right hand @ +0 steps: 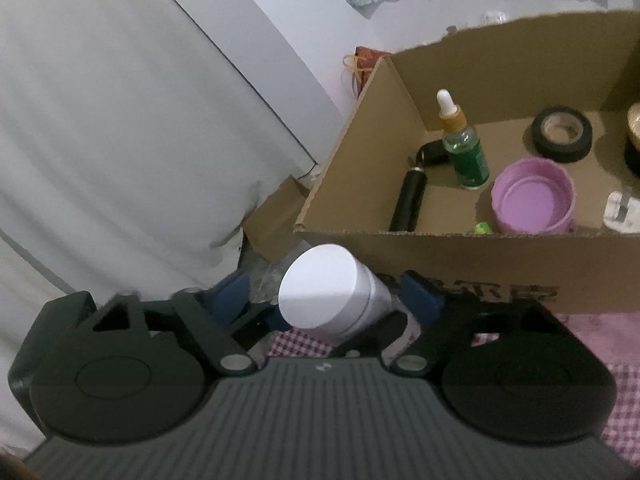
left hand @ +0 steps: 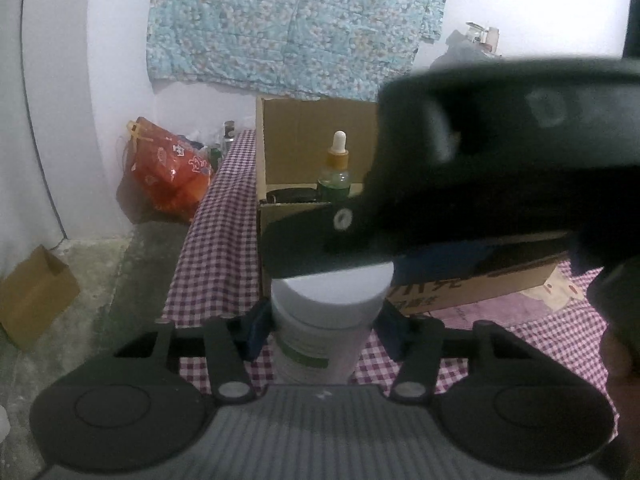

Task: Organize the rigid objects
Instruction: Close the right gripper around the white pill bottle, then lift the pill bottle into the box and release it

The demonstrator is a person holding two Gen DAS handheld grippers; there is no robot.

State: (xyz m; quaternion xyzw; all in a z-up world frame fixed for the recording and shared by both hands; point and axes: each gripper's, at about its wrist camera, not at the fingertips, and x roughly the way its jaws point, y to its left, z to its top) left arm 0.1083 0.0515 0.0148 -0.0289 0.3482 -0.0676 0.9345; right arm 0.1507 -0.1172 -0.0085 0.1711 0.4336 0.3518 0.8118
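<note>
Right wrist view: cardboard box (right hand: 460,252) at two o'clock | white jar (right hand: 332,292) upright before it | left gripper (left hand: 324,330) clenched on jar body | right gripper (right hand: 324,294) spread around lid, untouching | I'd center pads, then squeeze.

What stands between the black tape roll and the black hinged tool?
A green dropper bottle, standing in the cardboard box; the right wrist view shows it.

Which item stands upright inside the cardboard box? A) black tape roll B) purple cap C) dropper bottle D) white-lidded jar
C: the dropper bottle stands upright with its white tip up inside the cardboard box; the white-lidded jar is outside, in front of the box.
</note>
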